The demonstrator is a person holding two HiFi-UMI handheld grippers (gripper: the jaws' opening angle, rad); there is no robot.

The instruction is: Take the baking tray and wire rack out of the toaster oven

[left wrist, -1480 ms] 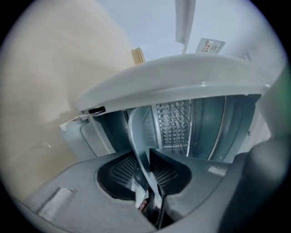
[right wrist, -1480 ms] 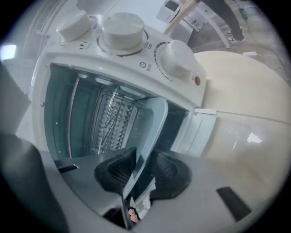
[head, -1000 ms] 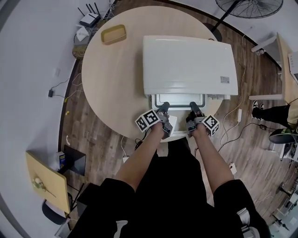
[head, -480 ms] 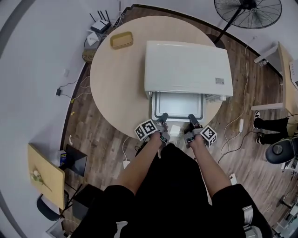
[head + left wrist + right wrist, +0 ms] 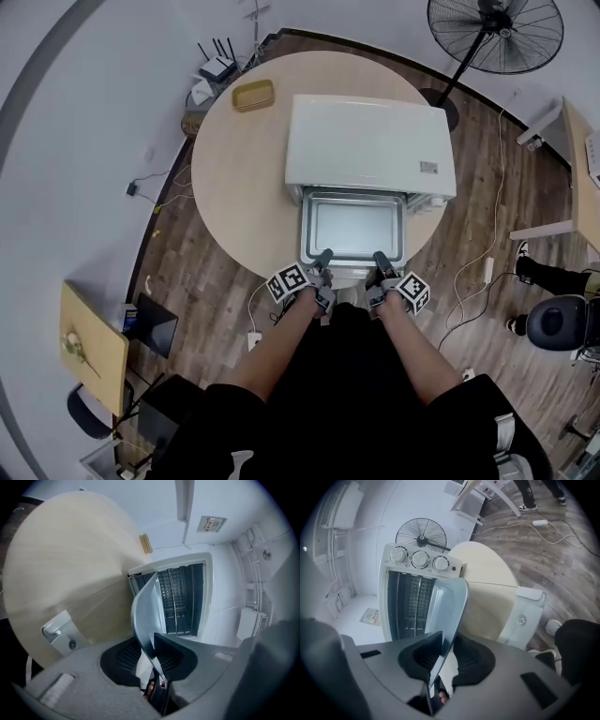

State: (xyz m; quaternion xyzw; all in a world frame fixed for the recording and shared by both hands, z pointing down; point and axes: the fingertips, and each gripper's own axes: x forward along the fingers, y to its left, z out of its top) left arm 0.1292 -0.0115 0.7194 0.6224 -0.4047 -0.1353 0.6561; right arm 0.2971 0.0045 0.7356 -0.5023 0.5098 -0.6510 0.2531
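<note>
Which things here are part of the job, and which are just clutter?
Job: toaster oven; baking tray, clamped at its near rim by left tongs and right tongs; what looks like the wire rack inside the oven.
Lying about: yellow dish; router; standing fan.

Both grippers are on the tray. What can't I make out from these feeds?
- Back end of the baking tray: head view, under the top of the toaster oven; how much is inside is unclear.
- wire rack: head view, the oven top covers the cavity; gripper views, the tray blocks part of it.
- Tray underside: no view shows it.
- Markings at the dials: right gripper view, too small.
</note>
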